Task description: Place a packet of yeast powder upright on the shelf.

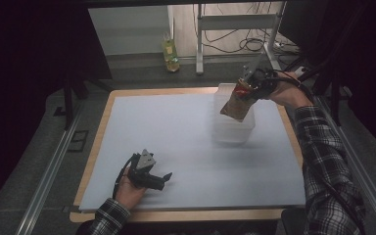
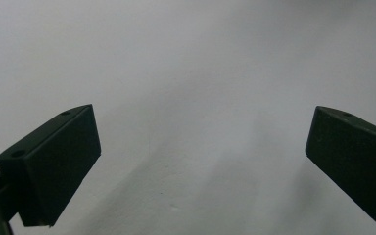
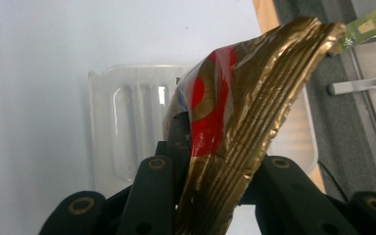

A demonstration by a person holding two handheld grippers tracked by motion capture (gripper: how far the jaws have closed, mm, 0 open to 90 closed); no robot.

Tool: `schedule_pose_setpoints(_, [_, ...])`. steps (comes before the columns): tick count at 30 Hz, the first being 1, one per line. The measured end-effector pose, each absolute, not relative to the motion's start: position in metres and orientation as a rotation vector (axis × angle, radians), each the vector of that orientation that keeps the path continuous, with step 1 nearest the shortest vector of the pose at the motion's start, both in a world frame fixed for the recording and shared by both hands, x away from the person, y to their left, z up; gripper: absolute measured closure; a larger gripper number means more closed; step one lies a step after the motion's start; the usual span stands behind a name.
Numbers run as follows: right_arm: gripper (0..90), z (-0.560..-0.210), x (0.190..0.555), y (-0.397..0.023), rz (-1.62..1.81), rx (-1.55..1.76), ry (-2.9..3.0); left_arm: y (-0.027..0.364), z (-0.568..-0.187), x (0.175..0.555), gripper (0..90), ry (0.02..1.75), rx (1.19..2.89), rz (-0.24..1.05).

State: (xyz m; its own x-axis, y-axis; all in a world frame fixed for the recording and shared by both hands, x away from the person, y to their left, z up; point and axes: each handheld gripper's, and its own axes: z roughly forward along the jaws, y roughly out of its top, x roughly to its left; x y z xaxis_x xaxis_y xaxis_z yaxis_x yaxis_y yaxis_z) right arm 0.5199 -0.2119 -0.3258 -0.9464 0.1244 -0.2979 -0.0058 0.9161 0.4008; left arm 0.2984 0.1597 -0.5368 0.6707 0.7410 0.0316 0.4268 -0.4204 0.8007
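High view: right gripper (image 1: 248, 87) up over the clear plastic bin (image 1: 232, 128) at far right of the white mat (image 1: 176, 142), clamped on a gold snack packet (image 1: 236, 105) hanging over the bin's mouth. Left gripper (image 1: 157, 178) idle near the front edge.
Left gripper view: jaws wide apart, nothing btwn, just mat (image 2: 186, 73).
Right gripper view: jaws pinch packet (image 3: 235, 122) at its sealed edge; bin (image 3: 127, 127) right below.
Tip: looks like a drop-in — lower w/ packet centred over the opening, clear of the rim, then let go.

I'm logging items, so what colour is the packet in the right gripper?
Gold with red patches, clearest in the right gripper view: packet.
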Motion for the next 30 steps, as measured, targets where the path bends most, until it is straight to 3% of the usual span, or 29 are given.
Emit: schedule_pose_setpoints(30, [74.1,-0.376,0.536,-0.198,0.539,0.131,2.838,0.162,-0.536,0.298,0.0,0.904,2.058,0.502])
